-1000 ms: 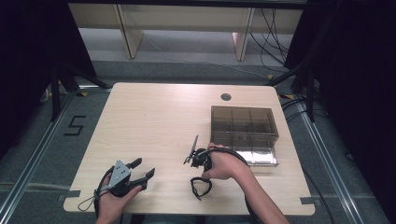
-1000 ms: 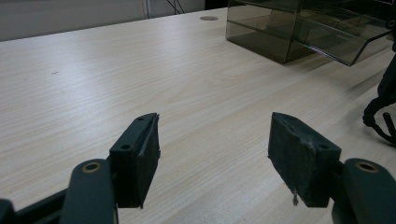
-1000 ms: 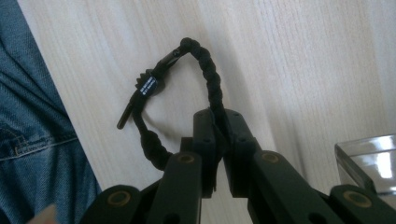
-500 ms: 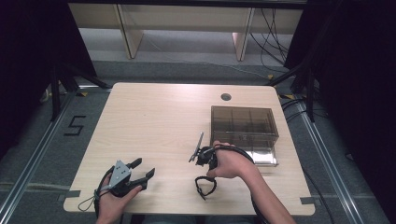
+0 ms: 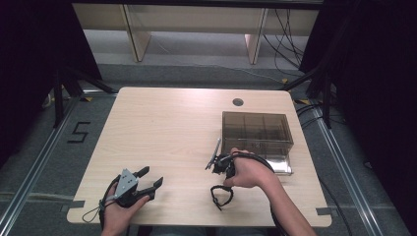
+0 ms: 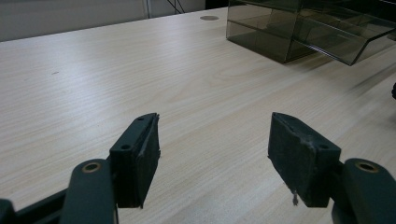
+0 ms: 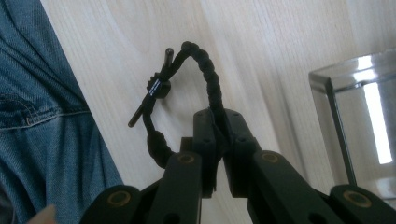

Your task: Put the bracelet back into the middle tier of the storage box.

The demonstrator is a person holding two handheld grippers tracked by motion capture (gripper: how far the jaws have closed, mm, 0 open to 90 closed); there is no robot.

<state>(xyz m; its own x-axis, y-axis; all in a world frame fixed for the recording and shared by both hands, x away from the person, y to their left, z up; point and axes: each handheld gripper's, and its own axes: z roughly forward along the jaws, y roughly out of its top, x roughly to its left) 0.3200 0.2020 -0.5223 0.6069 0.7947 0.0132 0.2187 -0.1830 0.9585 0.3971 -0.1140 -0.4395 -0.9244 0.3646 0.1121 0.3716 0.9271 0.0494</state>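
The right hand-held gripper [image 7: 219,140], clenched on the black cord loop [image 7: 205,88], has edged toward the clear box [image 5: 258,133]; drop-off looks near.

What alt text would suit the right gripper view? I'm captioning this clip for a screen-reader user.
The right gripper, its black jaws shut, pinches a black braided cord bracelet whose loop hangs over the pale wooden table. A smoky clear plastic box sits at the right edge, and blue denim shows at left.
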